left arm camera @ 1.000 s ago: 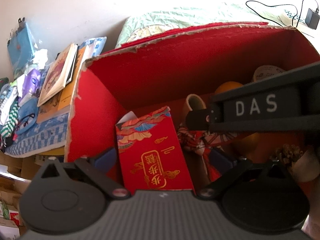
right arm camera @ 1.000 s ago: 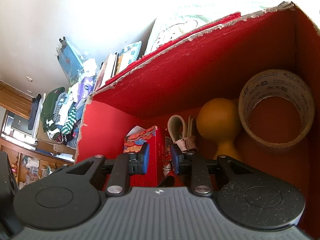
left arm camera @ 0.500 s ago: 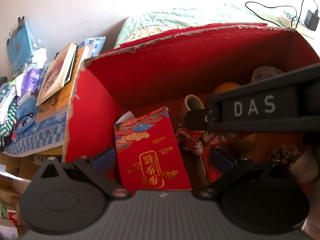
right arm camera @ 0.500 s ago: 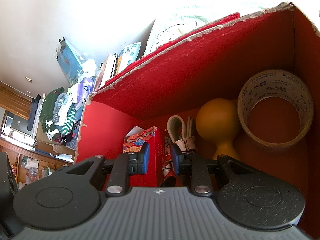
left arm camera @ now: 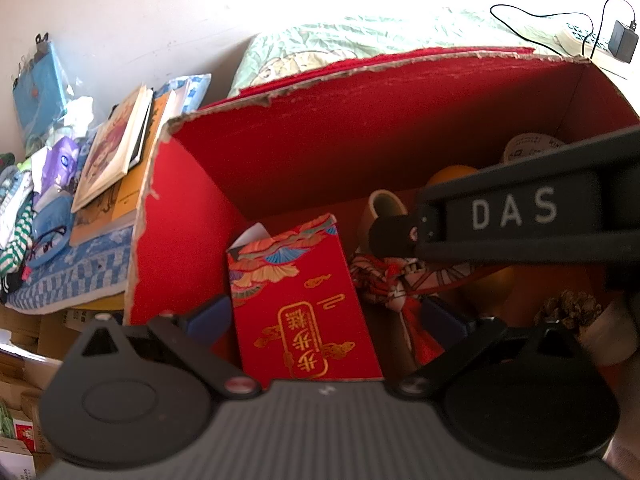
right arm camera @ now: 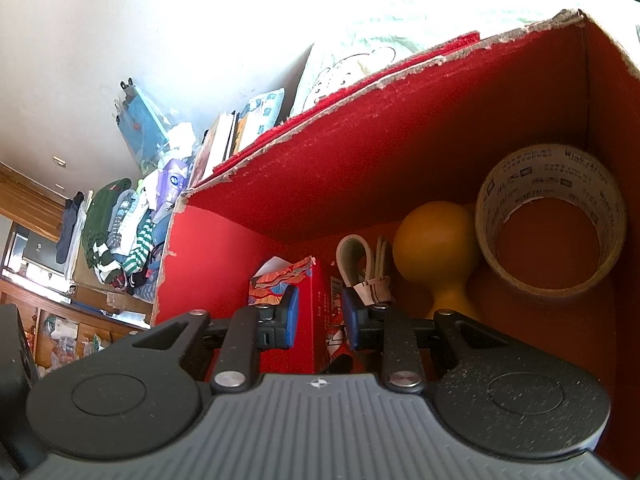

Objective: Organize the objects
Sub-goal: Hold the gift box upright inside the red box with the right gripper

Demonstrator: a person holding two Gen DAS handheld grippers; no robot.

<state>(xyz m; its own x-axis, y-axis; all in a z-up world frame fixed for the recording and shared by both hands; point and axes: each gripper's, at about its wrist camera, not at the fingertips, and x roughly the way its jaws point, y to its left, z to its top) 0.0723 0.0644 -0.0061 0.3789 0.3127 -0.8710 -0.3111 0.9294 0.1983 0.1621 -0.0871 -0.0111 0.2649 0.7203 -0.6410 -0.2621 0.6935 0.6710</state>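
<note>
Red cardboard walls with torn, pale edges frame most of both views: an open box (left arm camera: 360, 128) sits on a bed, and both grippers point down into it. Outside its left wall lie a stack of books (left arm camera: 116, 152) on a blue checked cloth (left arm camera: 68, 280), and farther left a heap of folded clothes (right arm camera: 120, 232). Inside the box, toward its left end, a red packet (left arm camera: 304, 304) with gold characters stands upright with a white slip of paper poking from its top. The left gripper (left arm camera: 326, 322) has its blue-padded fingers spread wide on either side of this packet, released and pressing on nothing. Just right of the packet lies a knotted red-and-white patterned cloth (left arm camera: 384, 280), and behind it stands a folded beige strap (right arm camera: 356, 256) with a paper band around it. The right gripper (right arm camera: 318, 316), seen in the left view as a black bar lettered DAS, reaches in over the cloth; in its own view the blue pads stand partly apart at the packet's right edge, and whether they pinch anything I cannot tell. Next comes an orange ball-topped object (right arm camera: 436, 240) on a narrow neck, then a roll of printed brown tape (right arm camera: 548, 220) leaning in the right corner. Low at the right, a pine cone (left arm camera: 568, 308) rests in a small pale cup.
</note>
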